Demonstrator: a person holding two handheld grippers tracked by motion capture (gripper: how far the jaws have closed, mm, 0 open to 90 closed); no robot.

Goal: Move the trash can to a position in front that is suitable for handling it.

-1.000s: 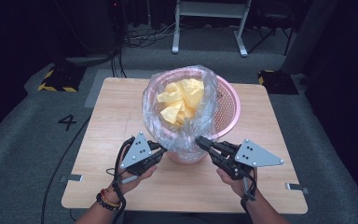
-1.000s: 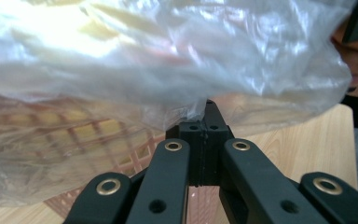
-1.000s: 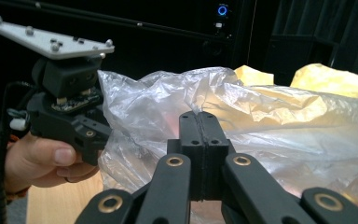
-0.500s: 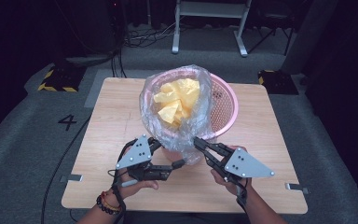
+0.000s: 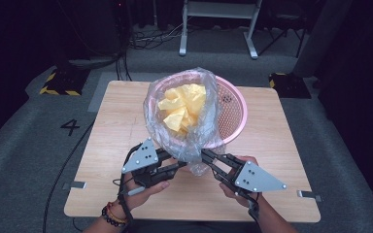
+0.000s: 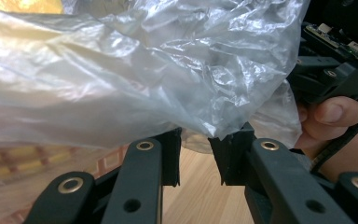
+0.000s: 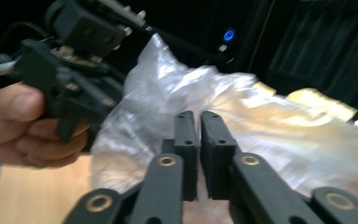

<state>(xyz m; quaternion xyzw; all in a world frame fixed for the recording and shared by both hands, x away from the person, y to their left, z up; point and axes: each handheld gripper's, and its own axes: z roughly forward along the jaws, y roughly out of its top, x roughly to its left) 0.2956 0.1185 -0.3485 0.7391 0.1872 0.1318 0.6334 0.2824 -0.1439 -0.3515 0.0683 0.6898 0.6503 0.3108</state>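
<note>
- Since half a second ago, the left gripper (image 5: 177, 164) has swung its grey plate a little higher and its jaws now point at the bag's lower bulge; the right gripper (image 5: 205, 155) has stayed at the bag's near side, and the bag looks drawn slightly further toward the person.
- The crinkled clear plastic bag (image 5: 184, 121) holding crumpled yellow paper (image 5: 182, 109) sits in the round pink plastic mesh basket (image 5: 230, 111), with its lower part pulled out over the basket's near rim and hanging above the light wooden surface (image 5: 272, 141).
- Left gripper: in the left gripper view its jaws (image 6: 193, 154) stand apart with a clear gap, released; the bag (image 6: 135, 70) drapes across just above the tips and touches them, but no film is pinched between them.
- Right gripper: in the right gripper view its jaws (image 7: 199, 126) are nearly closed, leaving a thin slit, pressed against the bag (image 7: 223, 102) at its near side; the picture is blurred, so I cannot tell whether film is caught in the slit.
- The two grippers sit just beside each other at the basket's near edge, one at each side of the hanging bulge.
</note>
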